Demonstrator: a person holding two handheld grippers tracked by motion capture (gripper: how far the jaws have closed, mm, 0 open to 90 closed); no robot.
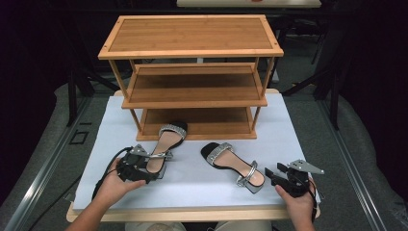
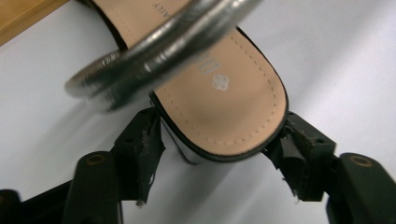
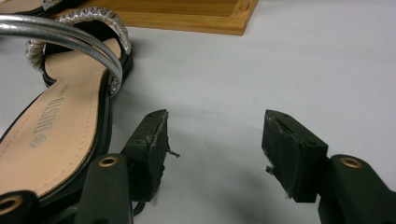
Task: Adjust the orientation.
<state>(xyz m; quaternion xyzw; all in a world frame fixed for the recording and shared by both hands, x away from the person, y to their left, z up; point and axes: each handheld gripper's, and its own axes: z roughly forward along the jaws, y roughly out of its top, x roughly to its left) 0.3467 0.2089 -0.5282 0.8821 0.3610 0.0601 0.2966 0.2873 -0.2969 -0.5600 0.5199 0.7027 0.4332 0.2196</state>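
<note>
Between the wide-open left gripper (image 2: 212, 154) jaws, sandal (image 1: 166, 144) heel, toe toward shelf (image 1: 192, 82).

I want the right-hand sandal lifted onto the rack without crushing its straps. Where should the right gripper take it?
Grip the right-hand sandal across its heel end, coming from the near side: that end points toward the right gripper, is narrow, and sits behind the ankle strap.

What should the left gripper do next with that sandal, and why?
Probably close the left gripper on the left sandal's heel: the heel sits between its open jaws, not yet pinched, so closing would secure it for lifting toward the wooden shelf.
</note>
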